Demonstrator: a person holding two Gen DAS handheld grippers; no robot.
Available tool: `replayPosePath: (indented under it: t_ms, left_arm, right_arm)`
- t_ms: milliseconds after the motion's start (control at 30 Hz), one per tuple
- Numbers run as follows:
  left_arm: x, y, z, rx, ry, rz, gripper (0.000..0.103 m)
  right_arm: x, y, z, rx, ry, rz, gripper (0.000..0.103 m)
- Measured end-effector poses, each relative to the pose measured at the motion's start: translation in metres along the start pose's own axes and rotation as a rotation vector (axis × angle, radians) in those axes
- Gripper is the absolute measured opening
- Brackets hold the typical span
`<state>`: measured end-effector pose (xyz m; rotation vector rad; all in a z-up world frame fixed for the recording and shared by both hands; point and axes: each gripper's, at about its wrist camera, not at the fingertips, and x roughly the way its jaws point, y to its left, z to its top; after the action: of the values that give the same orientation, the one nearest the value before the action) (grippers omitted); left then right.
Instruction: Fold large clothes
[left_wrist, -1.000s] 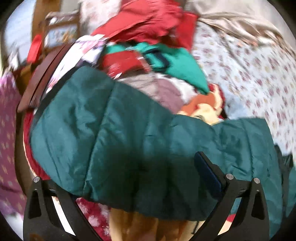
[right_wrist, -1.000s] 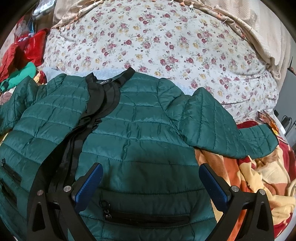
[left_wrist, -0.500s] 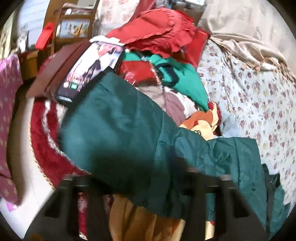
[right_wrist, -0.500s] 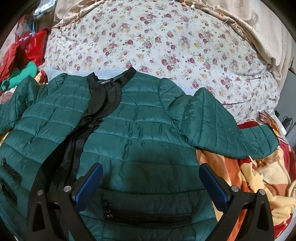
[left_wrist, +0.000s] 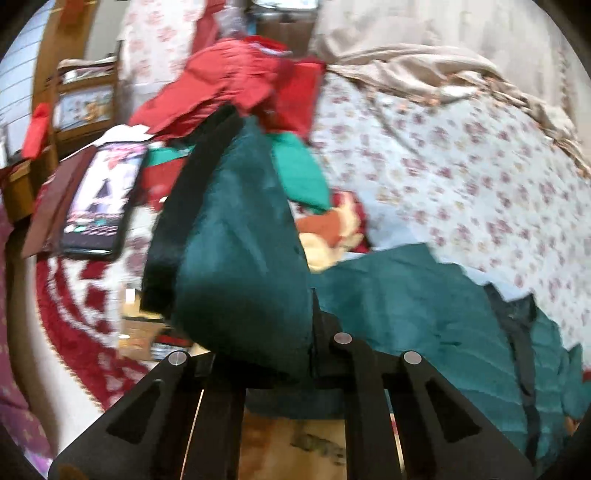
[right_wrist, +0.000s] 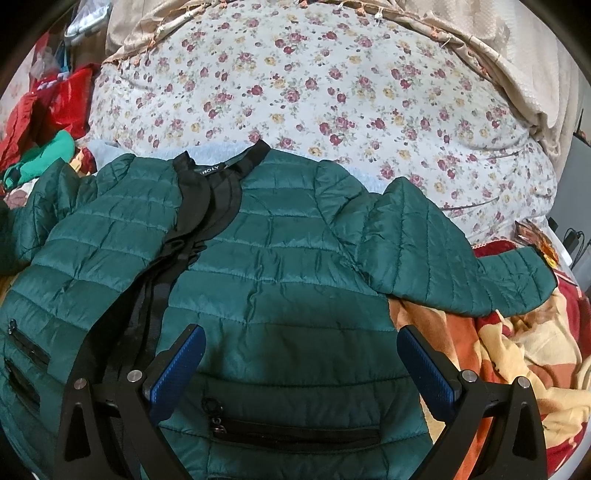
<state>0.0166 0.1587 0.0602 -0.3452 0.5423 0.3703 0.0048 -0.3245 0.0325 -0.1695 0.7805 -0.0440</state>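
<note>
A dark green quilted jacket (right_wrist: 280, 258) with black zip and collar lies front up on the floral bed sheet (right_wrist: 332, 85). Its right sleeve (right_wrist: 454, 266) stretches out to the right. My right gripper (right_wrist: 301, 363) is open and hovers over the jacket's lower front, above a zip pocket (right_wrist: 295, 432). My left gripper (left_wrist: 258, 354) is shut on the jacket's left sleeve (left_wrist: 236, 236), which it holds lifted, black cuff (left_wrist: 184, 206) pointing up. The rest of the jacket (left_wrist: 443, 325) lies to the right in the left wrist view.
A pile of red and green clothes (left_wrist: 251, 85) lies at the bed's left. A phone (left_wrist: 103, 199) in a brown case rests on a red and white blanket (left_wrist: 74, 295). An orange and cream blanket (right_wrist: 517, 350) lies at the right. A beige cover (right_wrist: 517, 62) edges the far side.
My left gripper has closed on the sleeve and lifted it up, swinging the cuff upward. The right gripper and the jacket body have stayed still.
</note>
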Motion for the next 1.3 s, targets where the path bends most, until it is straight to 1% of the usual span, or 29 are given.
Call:
replayPosePath:
  t_ms: [100, 300, 467, 600, 700, 833, 1000, 1100, 1133, 1167, 1200, 1233, 1267, 1300]
  left_arm:
    - [-0.004, -0.030, 0.005, 0.047, -0.002, -0.064, 0.009]
    - [-0.006, -0.112, 0.012, 0.143, 0.016, -0.212, 0.009]
    - [-0.009, -0.181, 0.007, 0.201, 0.045, -0.331, 0.009]
    - [-0.010, -0.248, -0.004, 0.298, 0.082, -0.444, 0.009]
    - [-0.003, -0.298, -0.019, 0.390, 0.118, -0.514, 0.009]
    - [0.016, -0.355, -0.051, 0.468, 0.199, -0.557, 0.009]
    - [0.035, -0.398, -0.103, 0.545, 0.315, -0.613, 0.009]
    - [0.042, -0.412, -0.128, 0.602, 0.376, -0.622, 0.009]
    - [0.045, -0.417, -0.137, 0.628, 0.397, -0.623, 0.014]
    - [0.046, -0.420, -0.142, 0.649, 0.410, -0.617, 0.022]
    - [0.047, -0.423, -0.147, 0.669, 0.426, -0.619, 0.041]
    - [0.047, -0.424, -0.150, 0.684, 0.448, -0.647, 0.061]
    - [0.044, -0.424, -0.151, 0.697, 0.451, -0.666, 0.068]
    - [0.039, -0.424, -0.152, 0.709, 0.442, -0.670, 0.076]
  right_arm:
    - [-0.001, -0.002, -0.001, 0.000, 0.006, -0.009, 0.103]
    - [-0.004, -0.016, -0.008, 0.018, 0.026, -0.045, 0.103]
    - [-0.008, -0.033, -0.012, 0.060, 0.027, -0.053, 0.103]
    - [-0.010, -0.041, -0.015, 0.078, 0.033, -0.061, 0.103]
    - [-0.007, -0.048, -0.019, 0.092, 0.060, -0.079, 0.103]
    - [-0.003, -0.063, -0.025, 0.129, 0.091, -0.097, 0.103]
    - [0.004, -0.080, -0.031, 0.177, 0.127, -0.110, 0.103]
    - [0.008, -0.086, -0.033, 0.198, 0.138, -0.109, 0.103]
    - [0.009, -0.087, -0.033, 0.205, 0.140, -0.106, 0.103]
    - [0.011, -0.088, -0.033, 0.208, 0.144, -0.105, 0.103]
    - [0.012, -0.088, -0.033, 0.209, 0.147, -0.104, 0.103]
    - [0.013, -0.087, -0.033, 0.208, 0.149, -0.105, 0.103]
    - [0.013, -0.086, -0.033, 0.207, 0.149, -0.105, 0.103]
    - [0.013, -0.086, -0.032, 0.207, 0.149, -0.106, 0.103]
